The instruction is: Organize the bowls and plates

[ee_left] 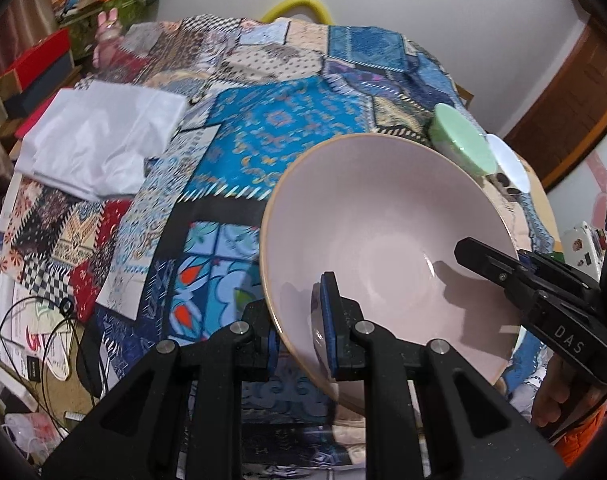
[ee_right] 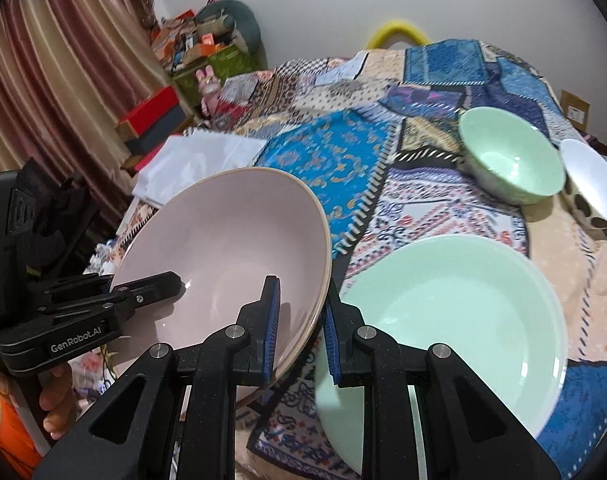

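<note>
A pink bowl (ee_left: 383,220) (ee_right: 231,232) is held tilted above the patchwork-covered table by both grippers. My left gripper (ee_left: 303,328) is shut on its near-left rim. My right gripper (ee_right: 299,328) is shut on its right rim and shows in the left wrist view (ee_left: 499,276) at the bowl's right edge. A large mint-green plate (ee_right: 447,320) lies on the cloth to the right of the pink bowl. A mint-green bowl (ee_right: 511,156) (ee_left: 459,140) and a white bowl (ee_right: 591,176) (ee_left: 507,160) stand further back on the right.
A folded white cloth (ee_left: 95,140) (ee_right: 199,156) lies at the table's left. Boxes and clutter (ee_right: 155,120) stand by the curtain on the left. Cables and papers (ee_left: 35,320) lie at the near left edge. A yellow hoop (ee_left: 295,4) stands behind the table.
</note>
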Motion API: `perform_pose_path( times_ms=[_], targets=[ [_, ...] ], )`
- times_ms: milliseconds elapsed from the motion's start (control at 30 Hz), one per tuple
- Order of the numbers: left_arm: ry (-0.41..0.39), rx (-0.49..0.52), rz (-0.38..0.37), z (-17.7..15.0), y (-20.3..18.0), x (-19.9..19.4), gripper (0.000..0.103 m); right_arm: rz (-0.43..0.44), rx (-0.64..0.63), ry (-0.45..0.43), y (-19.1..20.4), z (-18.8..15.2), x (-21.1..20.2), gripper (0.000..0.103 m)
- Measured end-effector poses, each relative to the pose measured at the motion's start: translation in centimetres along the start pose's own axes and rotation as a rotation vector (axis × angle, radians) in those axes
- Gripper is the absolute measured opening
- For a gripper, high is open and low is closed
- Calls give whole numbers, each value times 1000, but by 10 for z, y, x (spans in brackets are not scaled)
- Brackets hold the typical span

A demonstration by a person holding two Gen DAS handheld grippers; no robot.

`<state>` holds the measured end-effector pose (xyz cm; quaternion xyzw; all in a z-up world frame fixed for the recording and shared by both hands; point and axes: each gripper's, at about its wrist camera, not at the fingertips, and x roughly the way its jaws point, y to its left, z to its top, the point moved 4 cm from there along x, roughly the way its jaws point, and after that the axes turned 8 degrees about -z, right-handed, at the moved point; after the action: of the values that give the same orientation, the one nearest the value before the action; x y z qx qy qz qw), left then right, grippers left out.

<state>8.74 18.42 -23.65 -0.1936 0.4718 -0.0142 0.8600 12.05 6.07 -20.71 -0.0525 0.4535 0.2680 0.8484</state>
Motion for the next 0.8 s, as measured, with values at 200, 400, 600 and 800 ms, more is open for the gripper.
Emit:
perform_pose_path(
  times_ms=[200,400,600,800],
  targets=[
    [27,-34,22,-4,19,11,18,8,-29,50,10,-3,21,18],
    [58,-50,42,-9,30,23,18,16,-46,87,14,-3,36,18],
    [76,-73,40,-13,39,31,18,15,-79,106,18,-2,47,18],
    [71,-64,53,-11,36,35,18,13,-88,115,17,-2,53,19]
  ],
)
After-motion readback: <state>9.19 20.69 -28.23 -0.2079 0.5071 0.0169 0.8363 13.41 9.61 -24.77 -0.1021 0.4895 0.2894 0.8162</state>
